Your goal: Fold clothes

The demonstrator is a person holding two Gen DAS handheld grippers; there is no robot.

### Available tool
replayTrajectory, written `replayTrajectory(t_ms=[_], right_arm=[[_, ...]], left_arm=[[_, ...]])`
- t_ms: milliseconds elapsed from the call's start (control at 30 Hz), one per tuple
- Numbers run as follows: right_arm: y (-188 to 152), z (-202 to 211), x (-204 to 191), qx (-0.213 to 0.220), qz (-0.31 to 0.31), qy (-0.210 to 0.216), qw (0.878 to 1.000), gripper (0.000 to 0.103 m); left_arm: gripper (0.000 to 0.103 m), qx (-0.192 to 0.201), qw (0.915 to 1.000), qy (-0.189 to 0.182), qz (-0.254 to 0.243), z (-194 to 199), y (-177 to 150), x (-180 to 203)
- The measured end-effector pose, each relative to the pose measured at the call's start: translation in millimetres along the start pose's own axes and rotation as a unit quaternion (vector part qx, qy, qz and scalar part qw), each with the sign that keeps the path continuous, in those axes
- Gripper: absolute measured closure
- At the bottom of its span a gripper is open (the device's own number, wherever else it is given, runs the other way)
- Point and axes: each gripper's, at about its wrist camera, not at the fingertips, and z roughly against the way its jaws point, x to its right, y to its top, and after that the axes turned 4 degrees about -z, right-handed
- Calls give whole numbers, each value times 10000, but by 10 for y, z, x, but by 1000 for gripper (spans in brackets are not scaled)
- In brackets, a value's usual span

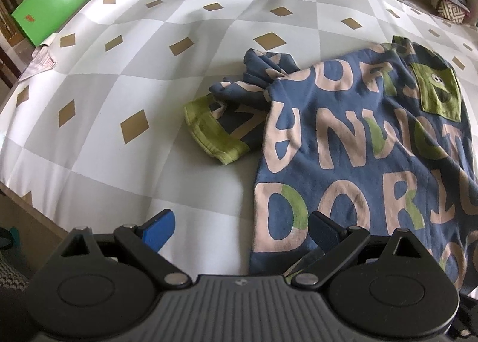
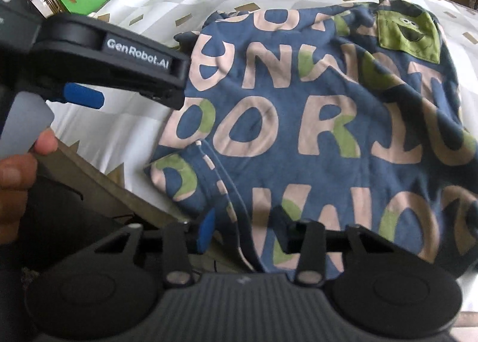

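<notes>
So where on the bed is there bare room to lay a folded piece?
The checked sheet is bare between the shirt's crumpled sleeve and the green box, and beyond the shirt. The near edge, by both grippers, is crowded.

The shirt [image 1: 358,145] runs off the right edge. In the right wrist view the right gripper [image 2: 248,234] is blurred; its jaws' grip on the hem is unclear.

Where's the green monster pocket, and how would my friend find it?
Look at the checked bed sheet, then the blue T-shirt with big pink letters lying on it. Near its far end sits a green pocket with a goofy monster face, the only square patch there.
</notes>
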Motion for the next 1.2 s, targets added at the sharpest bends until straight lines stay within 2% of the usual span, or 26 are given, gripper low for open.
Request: replayTrajectory(t_ms=[67, 133, 400, 500, 600, 633, 733, 800, 933, 1000, 1100, 1200], right_arm=[[8, -13, -10, 14, -11, 37, 10000, 71], [21, -11, -12, -31, -52, 171, 9998, 80], [-6, -6, -129, -125, 183, 332, 9992, 87], [-4, 30, -151, -137, 107, 730, 9972, 86], [-36, 42, -260, -482, 389, 1408, 9881, 82], [-56, 48, -301, -552, 534, 1450, 9864, 82], [-97, 78, -369, -604, 827, 1340, 9857, 77], [-84, 119, -356, -488, 796, 1233, 9880, 72], [7, 195, -218, -123, 424, 623, 9971, 63], [58, 230, -85, 37, 112, 262, 9996, 62], [139, 295, 130, 252, -335, 22, 9991, 57], [213, 386, 272, 558, -479, -63, 9973, 54]], left_arm=[[7, 12, 10000, -3, 9, 2, 0, -4], [7, 16, 10000, 7, -15, 2, 0, 0], [7, 71, 10000, 38, -3, 18, -1, -12], [7, 103, 9999, -3, 63, 35, 3, -42], [7, 136, 9995, -61, 266, 60, 7, -119], [7, 130, 9993, -59, 337, 62, 5, -143], [7, 104, 9990, -36, 435, 59, -3, -180], [7, 97, 9993, -28, 352, 54, -10, -154], [7, 83, 9999, 77, 89, 39, -29, -57], [7, 73, 9999, 96, -22, 29, -31, -13], [7, 18, 9998, 66, -207, 2, -29, 75], [7, -88, 9993, -69, -367, -39, -1, 197]])
